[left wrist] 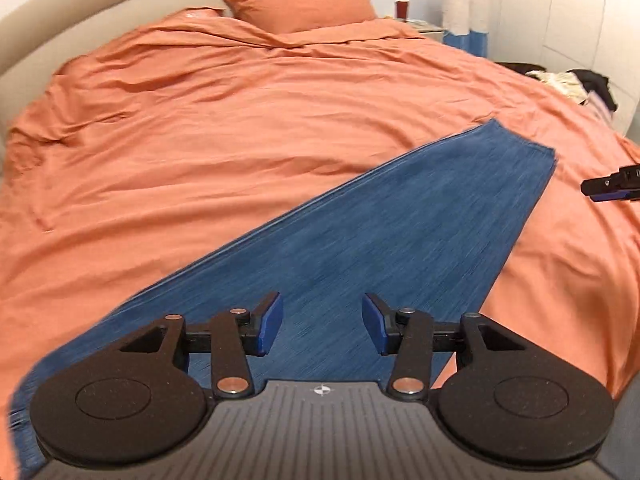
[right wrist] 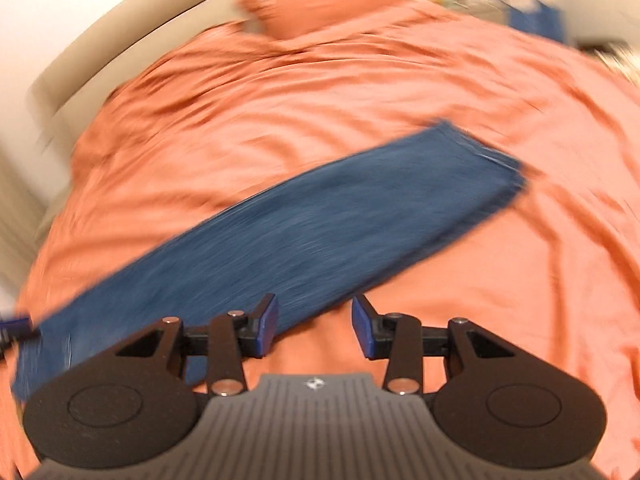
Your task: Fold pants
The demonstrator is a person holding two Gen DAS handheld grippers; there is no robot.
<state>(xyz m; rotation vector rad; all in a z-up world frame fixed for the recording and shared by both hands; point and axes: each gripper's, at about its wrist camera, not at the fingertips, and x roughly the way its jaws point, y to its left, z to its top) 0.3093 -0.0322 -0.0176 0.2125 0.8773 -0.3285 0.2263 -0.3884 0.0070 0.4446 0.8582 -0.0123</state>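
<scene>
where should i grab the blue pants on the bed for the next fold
Probably by the narrow hem end of the blue pants, one gripper on each corner, coming down from above. They lie flat in one long strip on the orange bedding, so the free short edge should lift and carry over cleanly. Both the left gripper and the right gripper are open and empty.

Both wrist views down onto bed

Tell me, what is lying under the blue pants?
The pants lie flat on the orange bed cover, which shows all around them. The part directly beneath is covered, so anything there cannot be seen.
</scene>
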